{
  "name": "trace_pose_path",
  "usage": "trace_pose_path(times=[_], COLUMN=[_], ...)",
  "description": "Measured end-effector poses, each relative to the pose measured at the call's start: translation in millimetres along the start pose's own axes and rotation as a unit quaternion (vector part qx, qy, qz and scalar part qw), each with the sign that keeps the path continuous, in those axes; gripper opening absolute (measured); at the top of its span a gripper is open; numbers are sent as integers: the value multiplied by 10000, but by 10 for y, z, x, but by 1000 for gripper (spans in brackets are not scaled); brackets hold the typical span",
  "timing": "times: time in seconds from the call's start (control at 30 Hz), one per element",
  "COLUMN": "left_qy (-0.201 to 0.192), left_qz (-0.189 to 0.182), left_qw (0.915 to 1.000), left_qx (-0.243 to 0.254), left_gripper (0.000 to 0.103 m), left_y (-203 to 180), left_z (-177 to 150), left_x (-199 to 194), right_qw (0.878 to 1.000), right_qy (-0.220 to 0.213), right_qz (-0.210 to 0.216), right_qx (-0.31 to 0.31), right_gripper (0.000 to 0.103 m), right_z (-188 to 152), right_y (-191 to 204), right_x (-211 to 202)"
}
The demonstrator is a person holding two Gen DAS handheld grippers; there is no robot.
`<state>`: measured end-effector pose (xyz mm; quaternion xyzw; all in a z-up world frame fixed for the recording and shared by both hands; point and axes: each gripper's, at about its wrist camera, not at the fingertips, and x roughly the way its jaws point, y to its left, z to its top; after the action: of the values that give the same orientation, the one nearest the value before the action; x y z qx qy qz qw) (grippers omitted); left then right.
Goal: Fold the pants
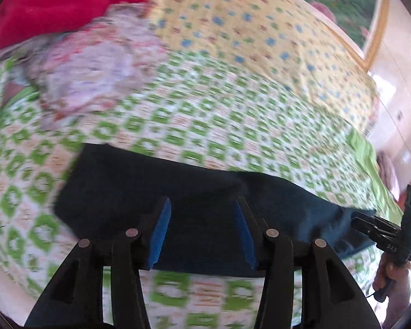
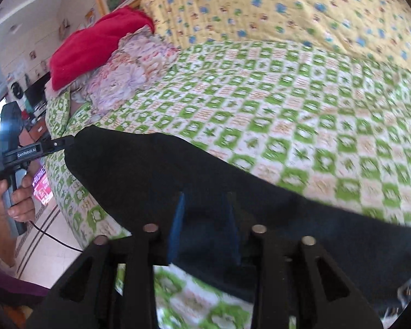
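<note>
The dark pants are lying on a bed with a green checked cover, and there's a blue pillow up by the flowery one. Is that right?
Almost. The pillow beside the flowery pillow is red, not blue; the right wrist view shows it clearly. The dark pants do lie on the green checked cover.

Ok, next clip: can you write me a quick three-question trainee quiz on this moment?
1. True or false: the dark pants are lying on a bare wooden floor.
2. What colour is the cushion at the far end of the bed? A) red B) blue C) black
3. Fill in: the jaws of the left gripper are ____ (open/shut).

Key
1. False: they are on the green-checked bedspread.
2. A.
3. Open: its blue pads stand apart, with the pants showing between them.
</note>
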<state>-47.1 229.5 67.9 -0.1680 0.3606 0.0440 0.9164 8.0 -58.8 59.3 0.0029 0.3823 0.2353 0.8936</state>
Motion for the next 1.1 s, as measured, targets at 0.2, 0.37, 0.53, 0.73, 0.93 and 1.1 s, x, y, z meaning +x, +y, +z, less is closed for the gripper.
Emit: trace_pose_path(times=[0.2, 0.37, 0.53, 0.73, 0.93, 1.1], left_qy=[282, 493, 614, 817, 1002, 1197], left_qz=[-463, -788, -997, -1229, -1455, -1805], left_qw=[9975, 9917, 9868, 9796, 9665, 9514], left_qx=[446, 883, 1119, 1367, 1864, 2190], left_gripper=[52, 54, 55, 57, 60, 61], left_y=[-530, -966, -1258, -1559, -1948, -2295], left_z=[-41, -57, -40, -65, -129, -147], left_x=[256, 425, 567, 734, 867, 975], right_qw=[9991, 9966, 9939, 9899, 9818, 9739], right_qy=[-114, -175, -222, -287, -340, -377], right_qz=[-211, -414, -562, -738, -975, -1151], right_qx=[363, 689, 921, 1178, 1593, 1921], right_gripper=[38, 38, 38, 40, 47, 47], right_z=[-220, -386, -531, -652, -852, -1007], right_y=[-221, -411, -519, -659, -866, -1021], right_x=[-249, -411, -541, -683, -865, -987])
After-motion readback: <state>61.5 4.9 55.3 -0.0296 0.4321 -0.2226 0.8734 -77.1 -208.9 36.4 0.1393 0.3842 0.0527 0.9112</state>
